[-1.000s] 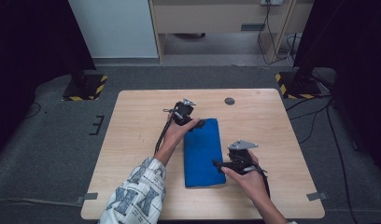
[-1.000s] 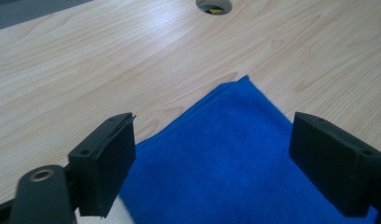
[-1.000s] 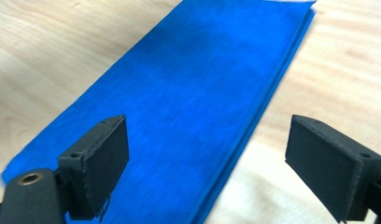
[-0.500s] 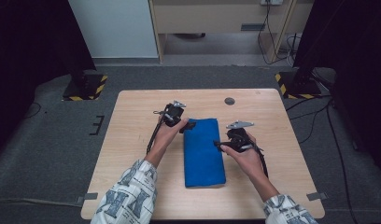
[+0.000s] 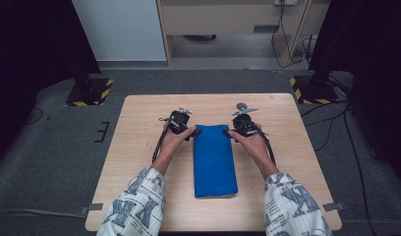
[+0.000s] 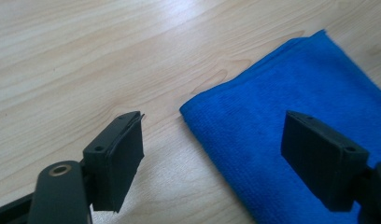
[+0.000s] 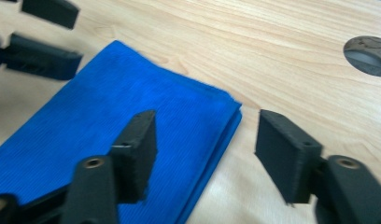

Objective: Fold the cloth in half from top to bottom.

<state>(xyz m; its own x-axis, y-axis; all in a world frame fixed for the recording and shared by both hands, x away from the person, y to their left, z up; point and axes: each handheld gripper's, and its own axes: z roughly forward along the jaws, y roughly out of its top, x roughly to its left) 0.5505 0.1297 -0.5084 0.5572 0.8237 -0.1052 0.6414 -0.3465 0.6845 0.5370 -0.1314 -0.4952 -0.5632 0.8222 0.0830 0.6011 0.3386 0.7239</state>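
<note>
High view: a folded blue towel (image 5: 214, 160) lies lengthwise on the wooden bench (image 5: 139, 162), its far short edge between the two tongs. The left tongs (image 5: 187, 133) sit just beside the towel's far left corner, the right tongs (image 5: 228, 132) just beside its far right corner, each held in a hand with a patterned sleeve behind it. A small round dark hole (image 5: 242, 105) in the bench shows just beyond the right tongs.

Left gripper view: the left tongs (image 6: 212, 154) stand wide apart with their jaws having just been closing a little. The towel's corner (image 6: 291, 126) lies between the two jaws; one jaw hangs over bare wood, the other over the blue cloth. Neither pad presses on the cloth, so nothing is held.

Right gripper view: the right tongs (image 7: 205, 149) have just been closing yet are parted, straddling the towel's (image 7: 132, 121) folded corner; one jaw is above the cloth, the other above bare bench (image 7: 272, 56). No pad grips the layers. The left tongs (image 7: 44, 32) show beyond the towel's other corner, and the hole (image 7: 368, 56) lies off to the far side.
</note>
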